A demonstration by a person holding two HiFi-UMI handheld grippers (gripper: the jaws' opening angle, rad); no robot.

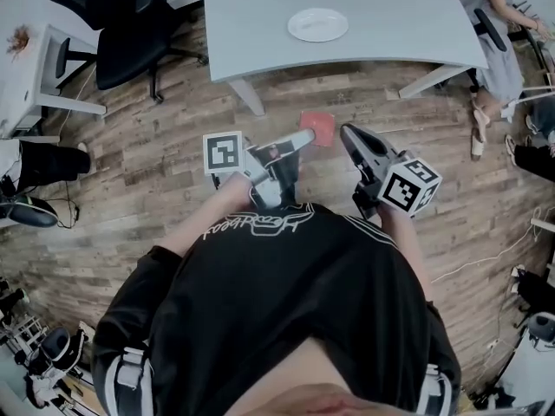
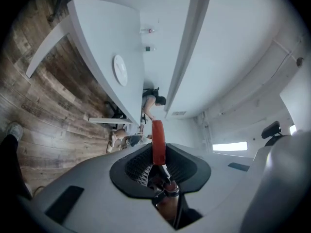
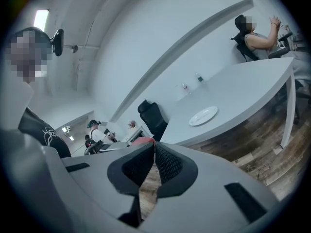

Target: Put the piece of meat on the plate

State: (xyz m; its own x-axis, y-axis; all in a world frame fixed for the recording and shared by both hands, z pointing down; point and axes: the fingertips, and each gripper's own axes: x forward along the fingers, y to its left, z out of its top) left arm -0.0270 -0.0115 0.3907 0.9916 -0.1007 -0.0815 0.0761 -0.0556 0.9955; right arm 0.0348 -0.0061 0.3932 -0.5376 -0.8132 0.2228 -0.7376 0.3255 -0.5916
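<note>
Nearest, above the wooden floor (image 1: pixel 156 172), the left tongs (image 1: pixel 303 136) are clamped narrowly on the red piece of meat (image 1: pixel 318 126), which sticks out past their tips. Just beside them, the right tongs (image 1: pixel 345 131) have their jaws pressed tip to tip and hold nothing. Farther off stands the white bench (image 1: pixel 399 33), well apart from both tongs. The white plate (image 1: pixel 318 24) sits on it.

My left claw (image 2: pixel 158 154) hides the lower end of the piece of meat (image 2: pixel 158 135), the bench (image 1: pixel 260 24) runs off the head view's top, and two specks (image 3: pixel 198 76) on it are too tiny to name.
</note>
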